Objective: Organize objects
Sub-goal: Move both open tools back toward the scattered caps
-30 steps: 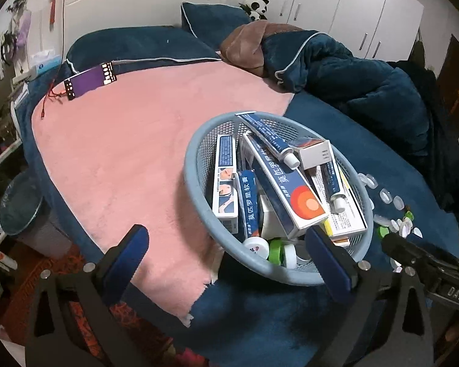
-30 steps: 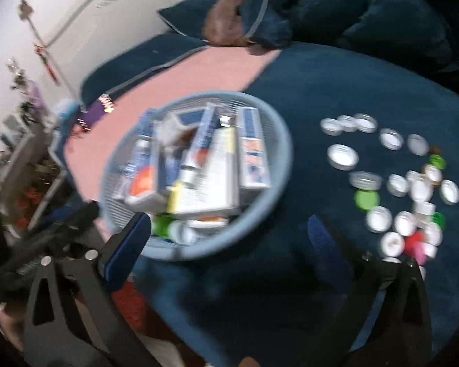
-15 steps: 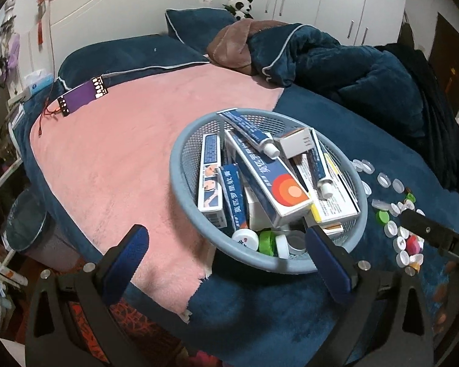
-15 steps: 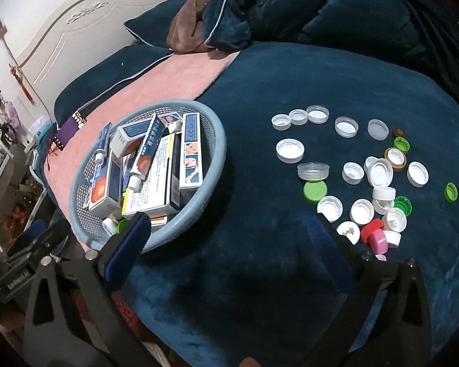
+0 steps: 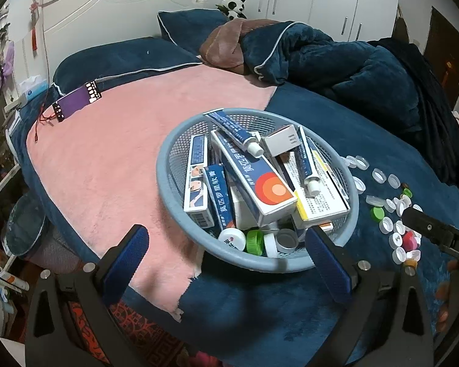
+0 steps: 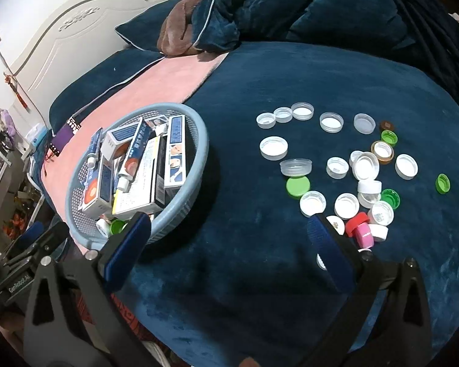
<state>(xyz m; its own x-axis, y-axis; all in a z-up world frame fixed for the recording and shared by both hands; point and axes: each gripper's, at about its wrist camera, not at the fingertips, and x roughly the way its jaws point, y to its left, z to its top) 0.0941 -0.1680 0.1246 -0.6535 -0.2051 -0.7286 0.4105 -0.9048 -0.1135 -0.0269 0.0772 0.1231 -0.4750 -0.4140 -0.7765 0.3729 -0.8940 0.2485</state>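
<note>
Nearest, in the right wrist view: right gripper (image 6: 229,244) spread wide, blue-padded fingers (image 6: 127,249) holding nothing, hovering over bare dark blue plush blanket (image 6: 290,76) between basket and caps. Likely poised there to choose a cap, the right pad already just beside the closest ones.

Left gripper (image 5: 229,263) likewise wide open and empty, its right pad overlapping the near rim of the round pale blue mesh plastic basket (image 5: 165,183); touching or merely in front, impossible to tell. Probably stationed to steady the basket.

Just beyond, in the basket: blue-and-white cardboard ointment boxes (image 5: 254,180) and white-capped tubes (image 5: 306,165) heaped crosswise, a few loose caps (image 5: 255,241) at the near wall, seemingly already sorted in. Basket straddling the edge of the pink fleece throw (image 5: 122,153).

To its right, well apart: scattered plastic bottle caps (image 6: 336,165), mostly white, some green, one red, one pink, lying loose on the blanket, apparently still awaiting collection.

Farthest: rumpled navy quilt (image 6: 306,6) and a white carved headboard (image 5: 107,3).
</note>
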